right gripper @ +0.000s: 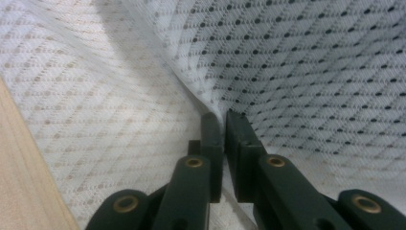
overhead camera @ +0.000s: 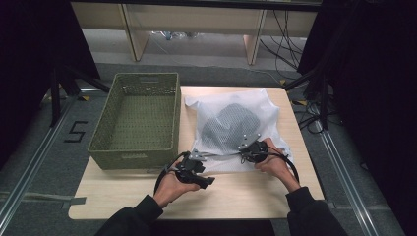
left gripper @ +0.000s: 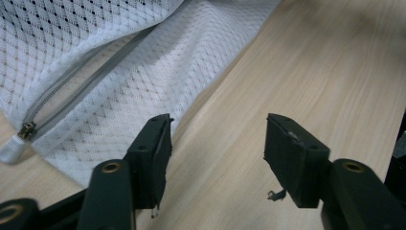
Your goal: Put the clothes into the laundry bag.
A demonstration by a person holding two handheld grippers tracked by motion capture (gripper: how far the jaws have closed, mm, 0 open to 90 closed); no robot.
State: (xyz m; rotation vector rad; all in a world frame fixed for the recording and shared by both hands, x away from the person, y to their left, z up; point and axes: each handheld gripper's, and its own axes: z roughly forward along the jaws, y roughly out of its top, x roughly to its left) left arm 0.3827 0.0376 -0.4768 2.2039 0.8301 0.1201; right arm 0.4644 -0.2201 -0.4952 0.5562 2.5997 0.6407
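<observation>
A white mesh bag [overhead camera: 255, 105] lies on the wooden table [overhead camera: 246, 196] with a dark garment [overhead camera: 228, 125] inside it. My right gripper [overhead camera: 244, 153] rests on the bag's near edge. In the right gripper view, the right gripper [right gripper: 224, 117] is shut on a fold of the mesh bag [right gripper: 311, 62]. My left gripper [overhead camera: 209, 181] sits by the bag's near left corner. Seen in the left gripper view, the left gripper [left gripper: 218, 127] stands open over bare table [left gripper: 311, 72] with nothing between its jaws. The bag's grey zipper [left gripper: 72, 91] and its pull [left gripper: 26, 130] lie just left of it.
A green woven basket [overhead camera: 133, 160] stands on the left of the table, close beside the bag. The table's near edge runs just in front of both hands. Cables and stands [overhead camera: 314, 98] lie on the floor to the right.
</observation>
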